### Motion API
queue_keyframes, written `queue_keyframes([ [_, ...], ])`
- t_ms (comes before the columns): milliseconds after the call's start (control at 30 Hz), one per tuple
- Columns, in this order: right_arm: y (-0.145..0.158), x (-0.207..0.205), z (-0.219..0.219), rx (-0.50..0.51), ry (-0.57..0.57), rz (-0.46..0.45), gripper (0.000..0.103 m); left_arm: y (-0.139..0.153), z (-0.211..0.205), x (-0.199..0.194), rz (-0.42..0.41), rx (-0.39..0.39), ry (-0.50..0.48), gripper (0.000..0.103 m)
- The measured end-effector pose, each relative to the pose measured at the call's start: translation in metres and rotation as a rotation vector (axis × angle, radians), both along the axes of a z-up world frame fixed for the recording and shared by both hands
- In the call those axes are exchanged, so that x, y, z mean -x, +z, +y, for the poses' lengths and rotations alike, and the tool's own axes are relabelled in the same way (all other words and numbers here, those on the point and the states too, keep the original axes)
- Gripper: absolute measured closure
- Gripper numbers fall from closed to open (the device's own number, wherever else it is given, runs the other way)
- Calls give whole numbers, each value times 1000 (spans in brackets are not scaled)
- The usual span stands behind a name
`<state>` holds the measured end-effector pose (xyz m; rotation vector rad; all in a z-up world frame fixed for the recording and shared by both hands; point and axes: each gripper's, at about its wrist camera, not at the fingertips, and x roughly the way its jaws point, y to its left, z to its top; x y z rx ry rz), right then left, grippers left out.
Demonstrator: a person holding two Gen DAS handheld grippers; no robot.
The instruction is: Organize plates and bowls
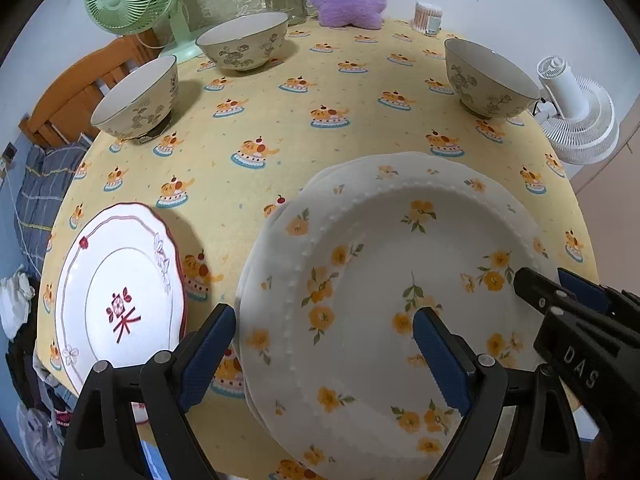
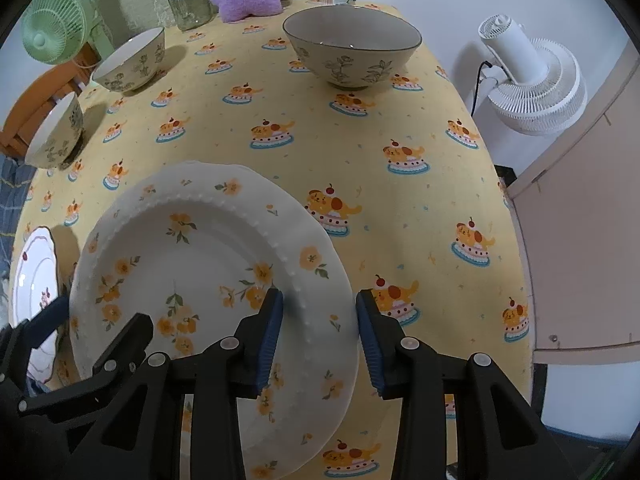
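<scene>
from my left wrist: my left gripper (image 1: 324, 354) stands wide, straddling the left rim of the flowered plate (image 1: 380, 280), which lies on another white plate; the red-trimmed plate (image 1: 120, 300) waits alone beside it, and three bowls (image 1: 244, 42) sit scattered.

from my right wrist: my right gripper (image 2: 319, 344) is narrow around that plate's right rim; whether it pinches, i cannot tell. stacking has barely begun.
</scene>
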<state>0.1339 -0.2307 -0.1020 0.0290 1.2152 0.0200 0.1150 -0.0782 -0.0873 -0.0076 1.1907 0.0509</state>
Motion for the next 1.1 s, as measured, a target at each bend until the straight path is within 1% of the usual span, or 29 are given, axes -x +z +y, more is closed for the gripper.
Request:
queue_keyframes([
  [67,3,2,-3,-26,0,-12,59,5,0,6,-16,-5,7,9],
  [167,12,6,-4,-56,15,-53,40,12,2,13,-37,-7,26,8],
  [200,17,8,-4,-66,21,-73,37,15,4,15,-43,-5,32,7],
  [333,34,15,2,-89,56,-122,31,29,12,23,-84,8,59,4],
  [500,51,22,15,-103,94,-172,24,46,28,28,-137,31,84,3],
  [600,61,26,27,-100,113,-197,23,52,36,29,-158,40,81,3],
  [700,68,28,37,-104,113,-216,22,59,47,31,-182,41,58,3],
  [833,77,33,55,-133,94,-236,22,67,65,31,-201,43,33,3],
  [900,81,36,64,-126,82,-246,22,70,75,30,-207,45,14,3],
  [967,84,37,75,-128,66,-248,22,73,85,29,-215,42,0,4],
  [1100,86,39,91,-173,17,-218,22,77,106,30,-228,35,-36,5],
])
